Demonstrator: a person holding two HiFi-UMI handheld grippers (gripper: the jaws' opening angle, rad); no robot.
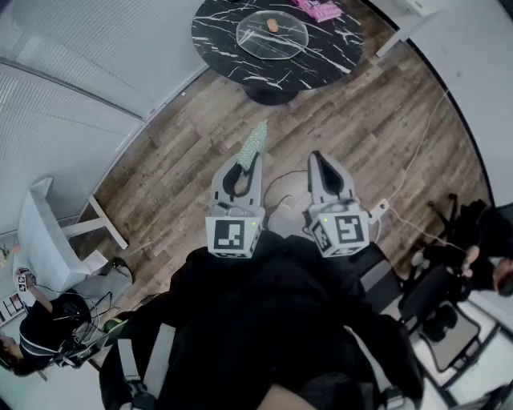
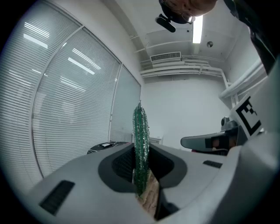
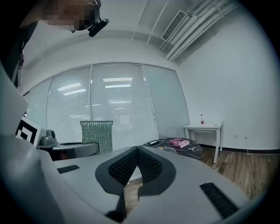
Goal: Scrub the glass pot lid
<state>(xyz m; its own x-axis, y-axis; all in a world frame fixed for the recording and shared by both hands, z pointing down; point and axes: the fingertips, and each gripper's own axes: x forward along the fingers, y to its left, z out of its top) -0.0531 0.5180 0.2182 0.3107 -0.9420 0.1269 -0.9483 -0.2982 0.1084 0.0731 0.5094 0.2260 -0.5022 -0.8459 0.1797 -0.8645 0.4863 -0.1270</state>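
The glass pot lid (image 1: 272, 34) lies on a round black marble table (image 1: 216, 36) far ahead, with an orange knob at its centre. My left gripper (image 1: 243, 166) is shut on a green glittery scrub cloth (image 1: 253, 144), which stands upright between the jaws in the left gripper view (image 2: 140, 148). My right gripper (image 1: 319, 164) is shut with nothing in it; its jaws meet in the right gripper view (image 3: 136, 151). Both grippers hover over the wooden floor, well short of the table. The cloth also shows in the right gripper view (image 3: 96, 135).
A pink object (image 1: 319, 10) lies on the table's far side, also seen from the right gripper (image 3: 178, 142). A white side table (image 3: 205, 129) stands by the wall. A white chair (image 1: 44, 240) and a seated person (image 1: 40, 336) are at left; chairs and a cable at right.
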